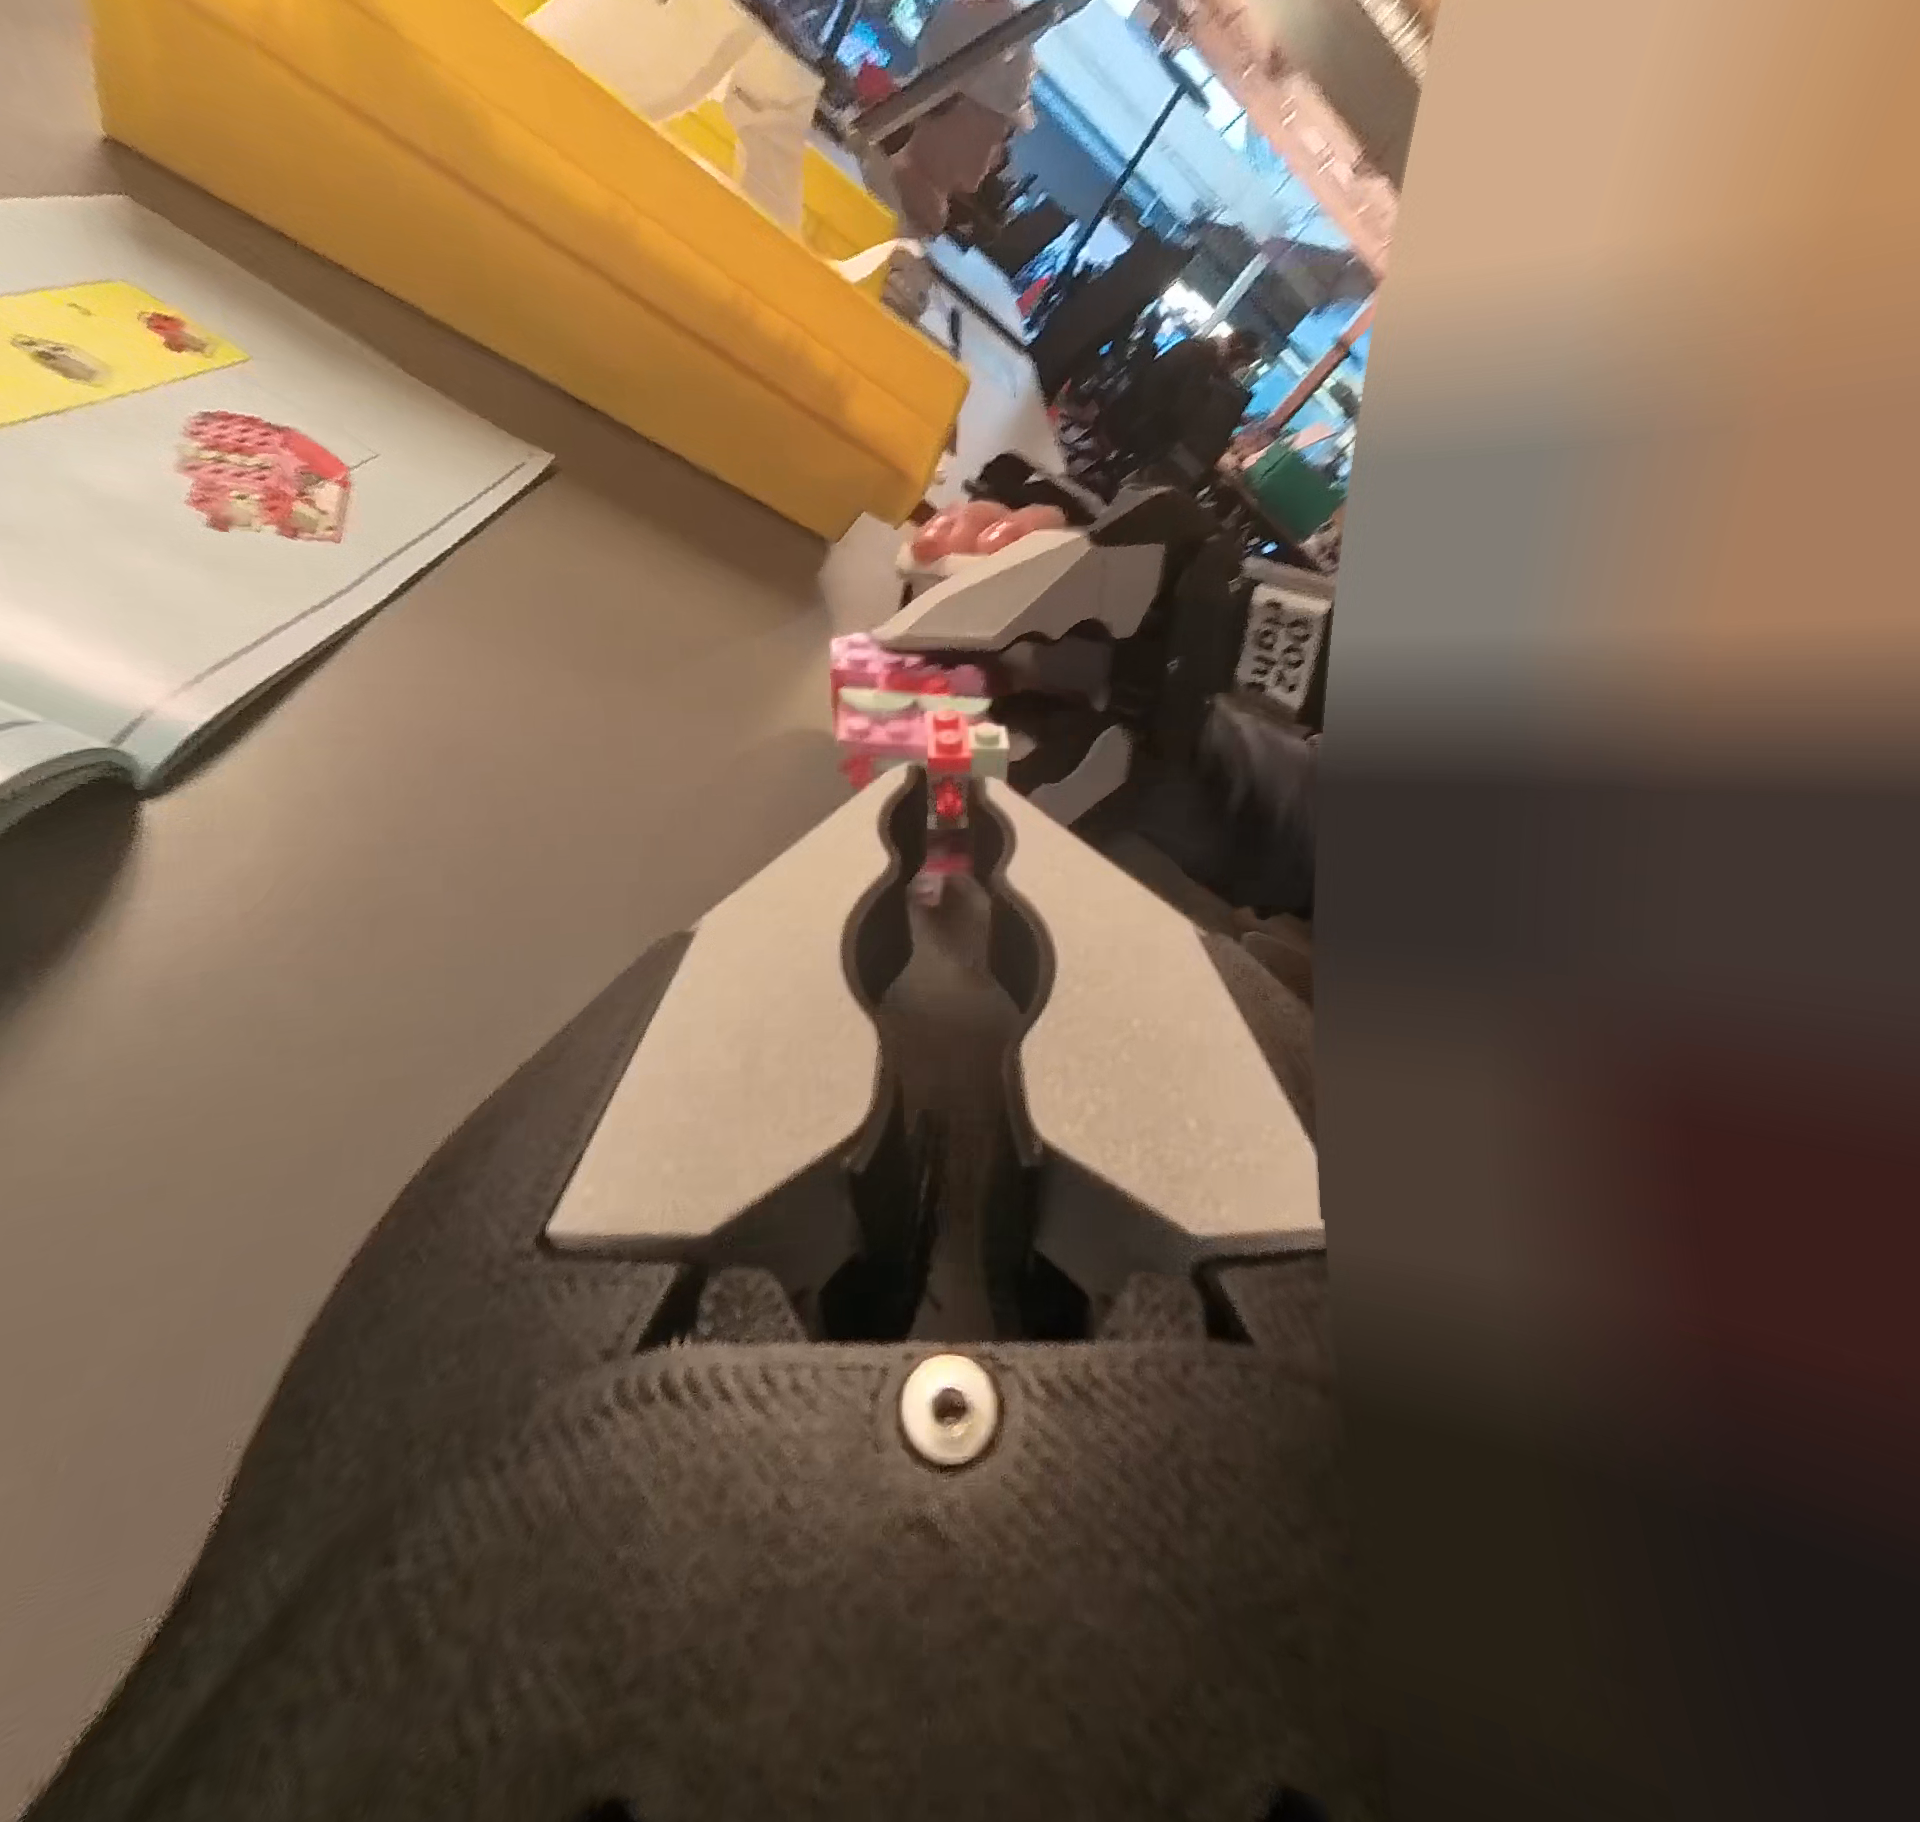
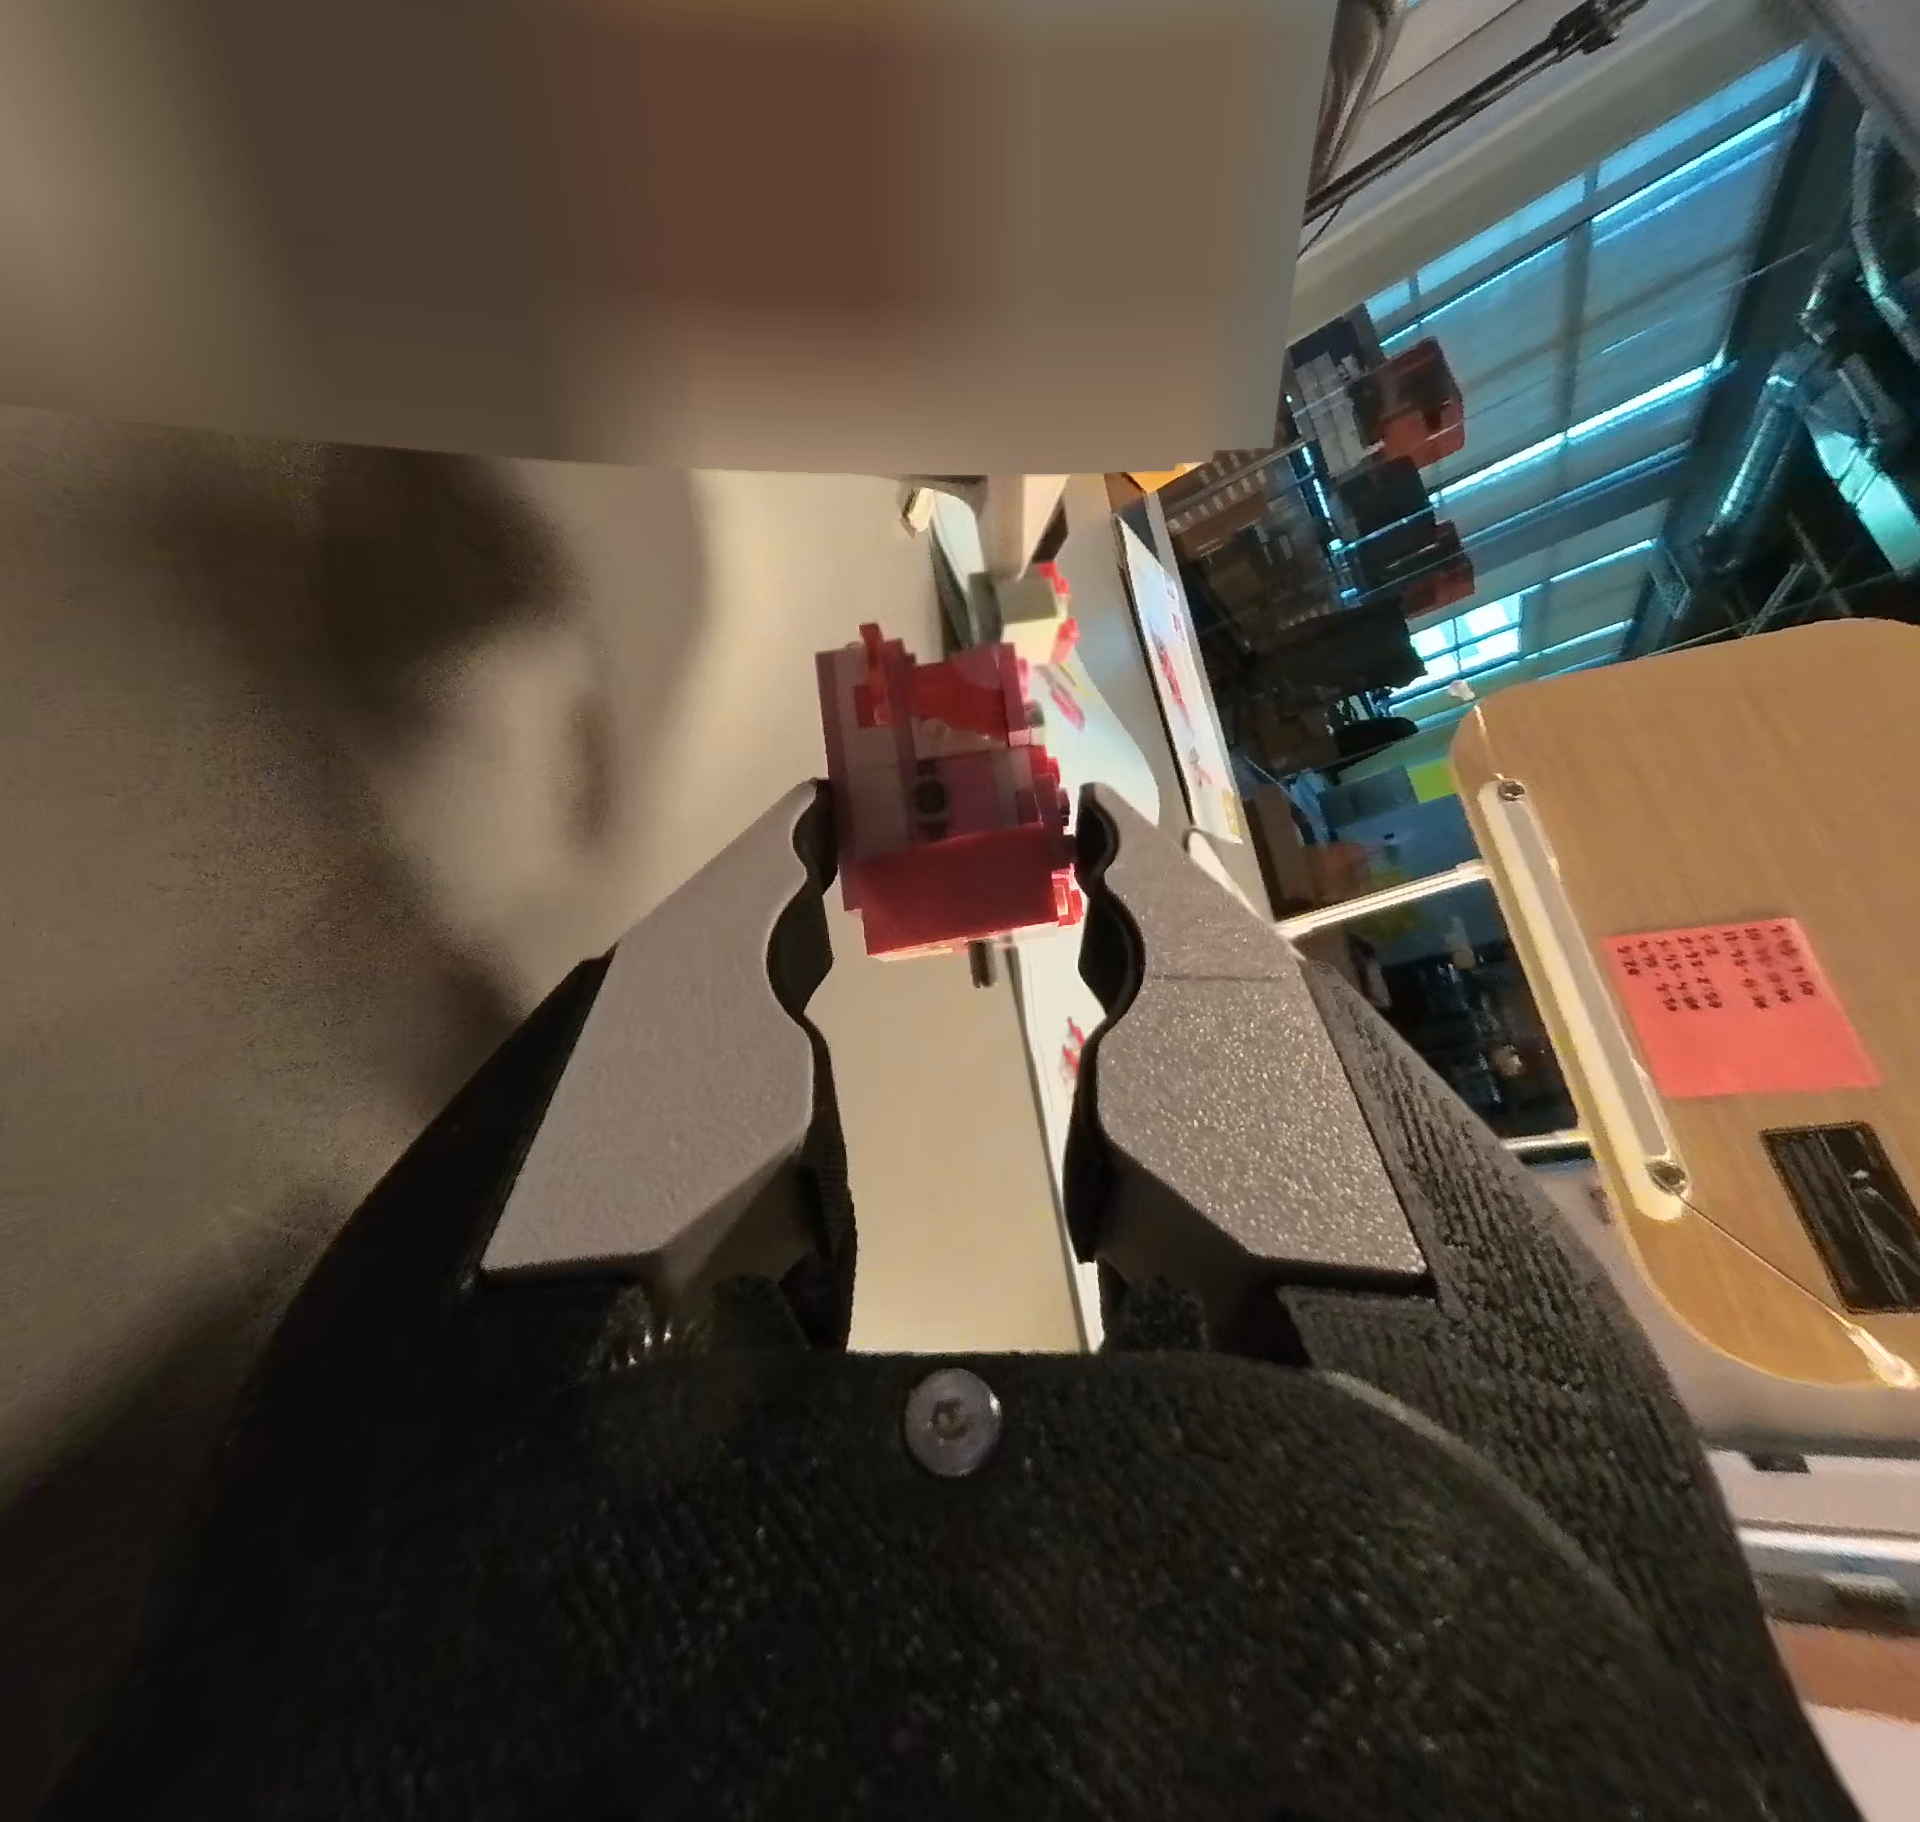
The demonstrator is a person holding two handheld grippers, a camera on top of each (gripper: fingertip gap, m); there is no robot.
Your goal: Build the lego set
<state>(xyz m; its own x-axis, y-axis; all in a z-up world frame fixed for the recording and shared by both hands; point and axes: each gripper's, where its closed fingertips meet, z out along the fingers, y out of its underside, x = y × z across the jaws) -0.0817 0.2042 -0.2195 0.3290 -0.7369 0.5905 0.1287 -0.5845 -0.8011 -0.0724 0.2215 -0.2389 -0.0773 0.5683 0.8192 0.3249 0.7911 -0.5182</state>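
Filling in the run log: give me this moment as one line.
left tool: shut on small brick piece | right tool: shut on pink-red brick model | booklet, yellow bin on table

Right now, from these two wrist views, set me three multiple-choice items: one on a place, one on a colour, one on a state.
1. Where does the open booklet lie?
A. on the table, beside the bin
B. inside the bin
C. on a chair

2. What colour is the bin?
A. blue
B. yellow
C. green

3. How is the right tool set?
A. closed on nothing
B. wide open, nothing near
C. clamping the brick model

Key: 1 A, it lies flat on the table; 2 B, its wall is yellow; 3 C, both fingers press the model's sides.
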